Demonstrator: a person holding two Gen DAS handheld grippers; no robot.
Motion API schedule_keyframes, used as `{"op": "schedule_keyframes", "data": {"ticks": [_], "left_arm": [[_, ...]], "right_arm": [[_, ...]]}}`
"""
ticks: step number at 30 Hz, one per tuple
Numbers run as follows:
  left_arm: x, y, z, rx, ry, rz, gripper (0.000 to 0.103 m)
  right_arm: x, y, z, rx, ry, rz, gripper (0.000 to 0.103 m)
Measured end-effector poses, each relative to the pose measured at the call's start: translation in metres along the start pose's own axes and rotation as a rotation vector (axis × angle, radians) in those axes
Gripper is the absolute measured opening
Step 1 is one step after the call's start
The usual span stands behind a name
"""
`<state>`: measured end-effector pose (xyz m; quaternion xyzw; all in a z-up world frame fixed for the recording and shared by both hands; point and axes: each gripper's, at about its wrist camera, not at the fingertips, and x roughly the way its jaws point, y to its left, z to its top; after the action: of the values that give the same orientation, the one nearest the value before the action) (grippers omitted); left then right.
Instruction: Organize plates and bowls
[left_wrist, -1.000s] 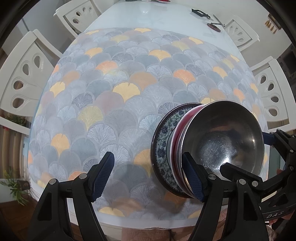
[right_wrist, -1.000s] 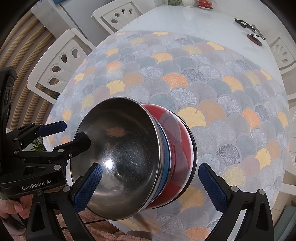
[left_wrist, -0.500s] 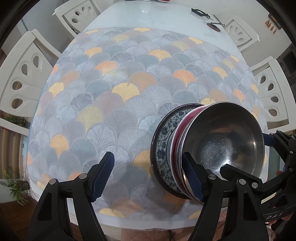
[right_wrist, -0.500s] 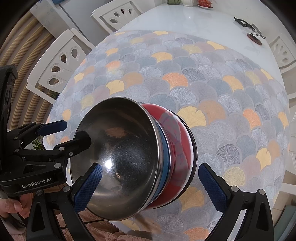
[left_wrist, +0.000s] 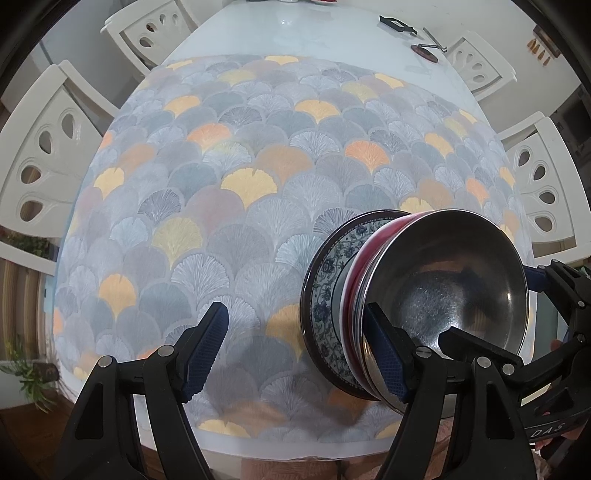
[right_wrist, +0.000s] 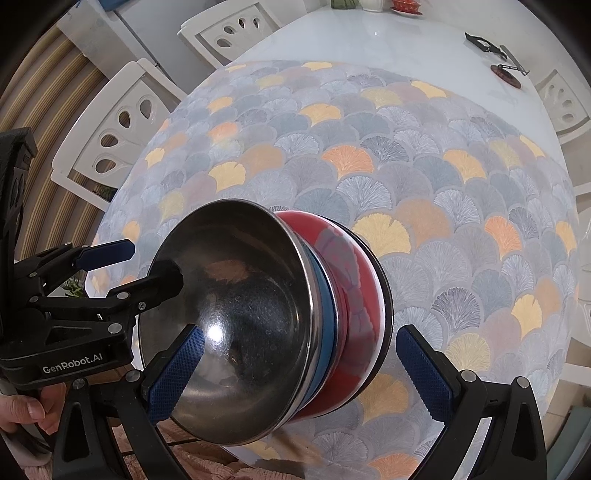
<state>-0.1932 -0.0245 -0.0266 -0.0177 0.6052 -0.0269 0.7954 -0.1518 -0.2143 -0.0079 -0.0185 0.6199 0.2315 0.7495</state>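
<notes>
Table (left_wrist: 314, 33): I see a white table with a fan-pattern cloth (left_wrist: 240, 184) on it.
Stack: a steel bowl (right_wrist: 240, 314) sits on top, then a blue dish (right_wrist: 327, 332), a red bowl (right_wrist: 354, 288) and a flowered plate (left_wrist: 325, 295), near my edge of the cloth.
Right gripper (right_wrist: 306, 373): my tongs are wide, one finger inside the steel bowl, one outside the stack, not squeezing.
Left gripper (left_wrist: 295, 350): my tongs are wide, holding nothing, just left of the stack.
</notes>
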Motion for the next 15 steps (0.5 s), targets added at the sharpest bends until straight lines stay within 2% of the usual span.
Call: {"op": "schedule_keyframes", "data": {"ticks": [15], "left_arm": [[0.0008,-0.0005,0.0010,0.000,0.001,-0.002,0.074]], "right_arm": [[0.0013,0.0003,0.0031,0.001,0.004,0.000,0.103]]}}
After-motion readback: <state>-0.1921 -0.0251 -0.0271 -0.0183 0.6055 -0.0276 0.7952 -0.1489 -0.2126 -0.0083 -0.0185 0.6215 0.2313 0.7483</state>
